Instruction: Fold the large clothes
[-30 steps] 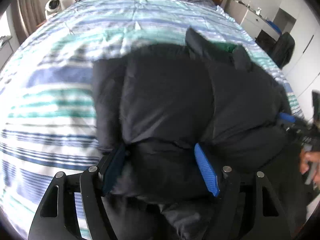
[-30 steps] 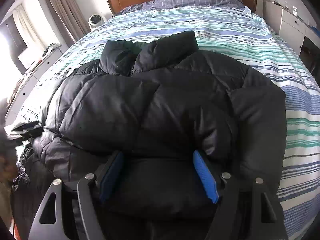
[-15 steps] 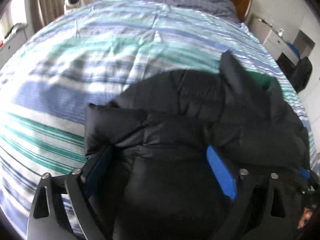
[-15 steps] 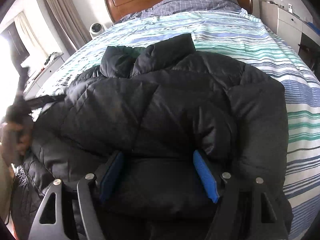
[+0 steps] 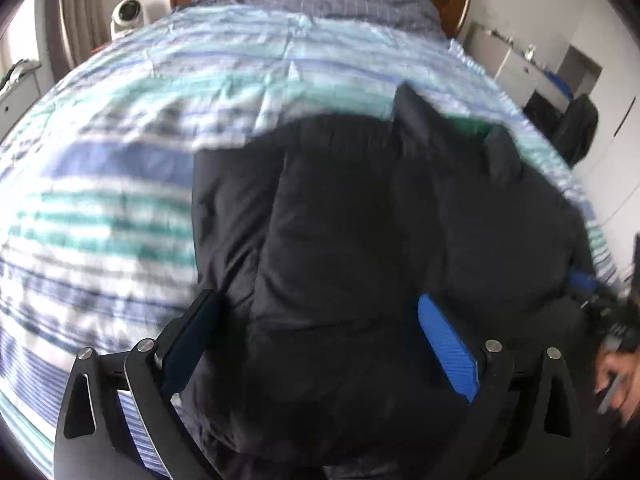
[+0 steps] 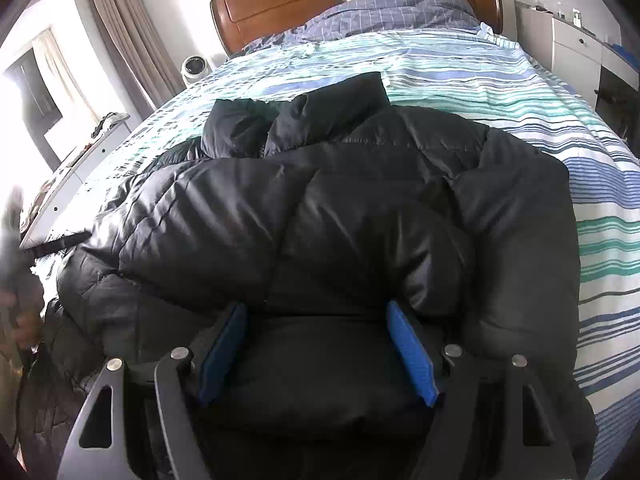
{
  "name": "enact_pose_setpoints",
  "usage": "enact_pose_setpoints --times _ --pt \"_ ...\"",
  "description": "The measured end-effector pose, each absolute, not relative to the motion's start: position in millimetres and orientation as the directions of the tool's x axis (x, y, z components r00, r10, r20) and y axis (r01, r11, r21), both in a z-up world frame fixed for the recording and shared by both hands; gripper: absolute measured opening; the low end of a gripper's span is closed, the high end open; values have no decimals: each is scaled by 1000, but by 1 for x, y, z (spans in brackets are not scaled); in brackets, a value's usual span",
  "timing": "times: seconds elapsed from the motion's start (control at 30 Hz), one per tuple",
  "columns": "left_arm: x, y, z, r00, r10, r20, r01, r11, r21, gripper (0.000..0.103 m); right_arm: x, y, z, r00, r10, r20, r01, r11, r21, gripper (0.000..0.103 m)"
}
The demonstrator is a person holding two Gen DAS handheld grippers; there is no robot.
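Observation:
A large black puffer jacket (image 6: 340, 220) lies on a striped bed, collar toward the headboard; it also fills the left wrist view (image 5: 380, 260). My left gripper (image 5: 320, 340) stands at the jacket's near left edge with its jaws wide and padded fabric bulging between the blue pads (image 5: 448, 348). My right gripper (image 6: 316, 344) stands at the jacket's near right part, jaws also wide with fabric between the pads (image 6: 412, 356). Whether either one pinches the fabric does not show.
The blue, teal and white striped duvet (image 6: 520, 92) covers the bed, with a wooden headboard (image 6: 280, 4) and a pillow behind. White drawers (image 6: 576, 48) stand at the right, a white cabinet (image 6: 72, 172) at the left. A white fan (image 5: 126, 14) sits by the headboard.
The left gripper swung up and back over the jacket's left edge, and its view is blurred now. The jacket's left side shifted with it. The right gripper stayed almost still.

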State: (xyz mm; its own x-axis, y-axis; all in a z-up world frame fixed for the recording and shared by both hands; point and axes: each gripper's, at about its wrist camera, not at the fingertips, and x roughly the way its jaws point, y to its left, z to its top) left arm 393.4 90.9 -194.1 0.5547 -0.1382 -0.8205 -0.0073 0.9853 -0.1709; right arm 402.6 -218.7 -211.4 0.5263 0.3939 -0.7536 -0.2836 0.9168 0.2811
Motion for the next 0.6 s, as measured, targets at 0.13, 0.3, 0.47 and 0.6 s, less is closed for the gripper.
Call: enact_pose_setpoints --times 0.13,0.3,0.47,0.6 --pt "395 100 -208 562 -171 -810 -57 968 -244 103 403 -218 -212 529 390 -754 -285 918 275 73" --pt "371 101 -184 576 -169 -800 -72 964 -256 100 397 -220 -211 551 399 -733 -290 915 280 75" --pt "313 88 -149 614 -237 -753 40 962 -270 101 383 -217 -191 551 355 -755 -288 930 227 75" --pt "279 58 -160 572 -222 -789 138 975 -175 101 354 -221 -179 554 321 -768 -308 936 169 75"
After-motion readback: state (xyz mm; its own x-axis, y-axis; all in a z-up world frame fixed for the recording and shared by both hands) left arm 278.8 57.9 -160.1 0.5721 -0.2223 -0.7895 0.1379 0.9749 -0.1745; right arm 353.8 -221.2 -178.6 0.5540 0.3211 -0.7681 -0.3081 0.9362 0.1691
